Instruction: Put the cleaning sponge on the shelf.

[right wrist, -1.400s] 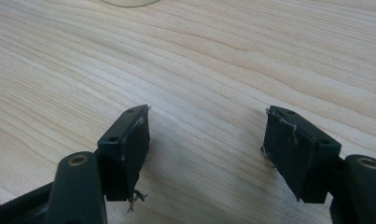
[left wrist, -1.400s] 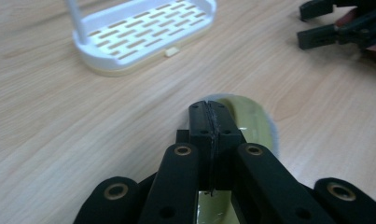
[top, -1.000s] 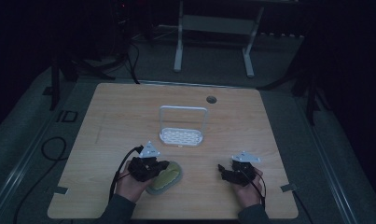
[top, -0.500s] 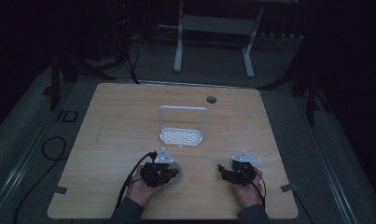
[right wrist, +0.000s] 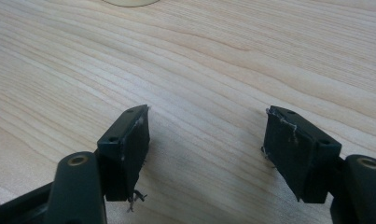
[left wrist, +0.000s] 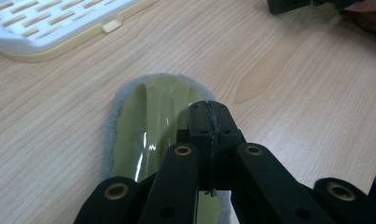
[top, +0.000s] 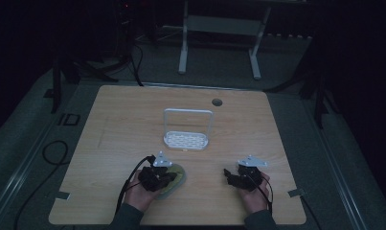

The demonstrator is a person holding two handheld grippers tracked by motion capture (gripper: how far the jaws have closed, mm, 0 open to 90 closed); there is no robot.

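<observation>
Grasping looks done, since the left claw (left wrist: 208,122) is pressed together on the green insole (left wrist: 150,116) lying near the table's (top: 133,110) front edge, while the right claw (right wrist: 206,149) stays spread and empty, and carrying it, perhaps to the white rack (top: 187,140), remains.

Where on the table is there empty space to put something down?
The table is mostly bare wood: the wide stretch left of the white rack, the stretch to its right, and the back strip by the round hole. The near edge is crowded, with the left gripper over the green pad and the right gripper.
</observation>
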